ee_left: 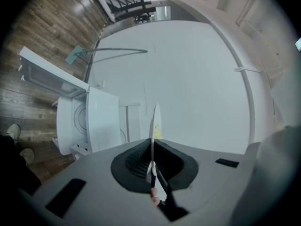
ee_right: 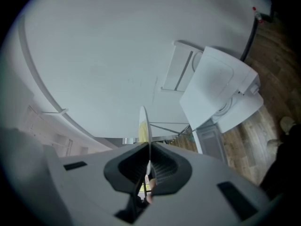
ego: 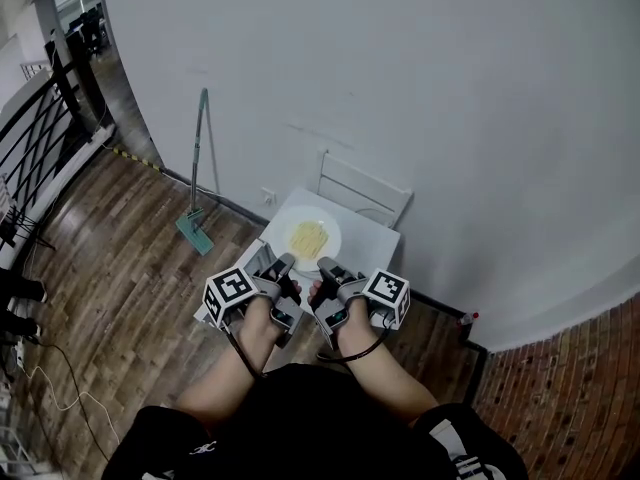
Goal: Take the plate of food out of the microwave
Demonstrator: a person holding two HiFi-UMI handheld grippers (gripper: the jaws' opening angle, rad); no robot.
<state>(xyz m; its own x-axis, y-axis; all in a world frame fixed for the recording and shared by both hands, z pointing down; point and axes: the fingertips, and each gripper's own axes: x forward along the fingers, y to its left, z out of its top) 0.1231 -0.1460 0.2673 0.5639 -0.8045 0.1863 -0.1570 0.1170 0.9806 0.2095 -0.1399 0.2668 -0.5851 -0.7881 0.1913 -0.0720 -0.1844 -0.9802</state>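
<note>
Evenly, my left tongs (ego: pixel 287 264) and right tongs (ego: pixel 326 266) clench the plate (ego: pixel 313 240) by its lower rim, microwave (ego: pixel 378 232) just beyond.

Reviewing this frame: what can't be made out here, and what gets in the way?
- What the yellow food is: too small in the head view, and both gripper views see the plate edge-on.
- Microwave controls: the head view shows only its top; the gripper views show it small and warped.
- Pad contact in the head view: the bodies of the left tool and right tool cover it.
</note>
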